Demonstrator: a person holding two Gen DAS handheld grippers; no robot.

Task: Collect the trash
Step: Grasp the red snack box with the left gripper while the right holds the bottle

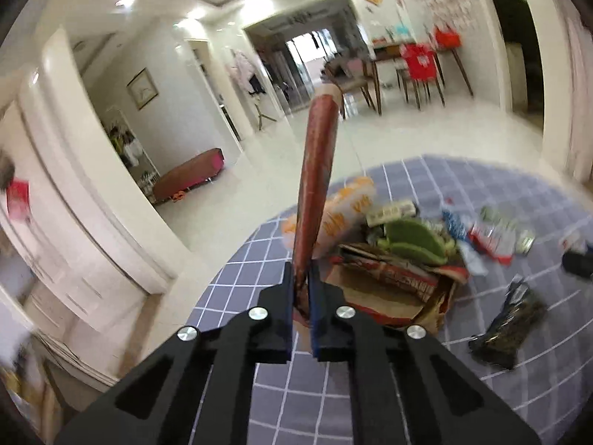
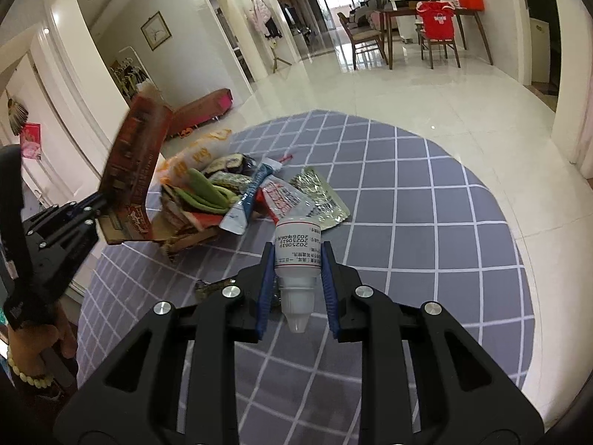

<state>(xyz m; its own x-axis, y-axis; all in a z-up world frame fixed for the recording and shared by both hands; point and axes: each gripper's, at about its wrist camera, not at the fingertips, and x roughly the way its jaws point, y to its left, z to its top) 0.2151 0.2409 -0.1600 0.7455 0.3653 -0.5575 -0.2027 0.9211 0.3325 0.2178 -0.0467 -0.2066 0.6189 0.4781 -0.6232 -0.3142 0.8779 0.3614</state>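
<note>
My left gripper point(image 1: 301, 272) is shut on the lower edge of a red-brown cardboard carton flap point(image 1: 317, 170), which stands up edge-on in the left wrist view. The right wrist view shows that gripper point(image 2: 99, 202) at the left, holding the flap point(image 2: 133, 163) above a heap of wrappers point(image 2: 207, 189). My right gripper point(image 2: 298, 250) is shut on a small white bottle point(image 2: 296, 235), its nozzle pointing back at the camera, above the grey checked tablecloth point(image 2: 407, 222). The heap point(image 1: 407, 237) lies on flattened brown cardboard point(image 1: 389, 304).
A dark packet point(image 1: 507, 330) lies alone on the cloth point(image 1: 259, 259), right of the heap. Foil and blue sachets point(image 2: 318, 193) lie just beyond the bottle. A hand with a bead bracelet point(image 2: 33, 352) grips the left tool. The round table's edge drops to a glossy tiled floor point(image 2: 407, 85).
</note>
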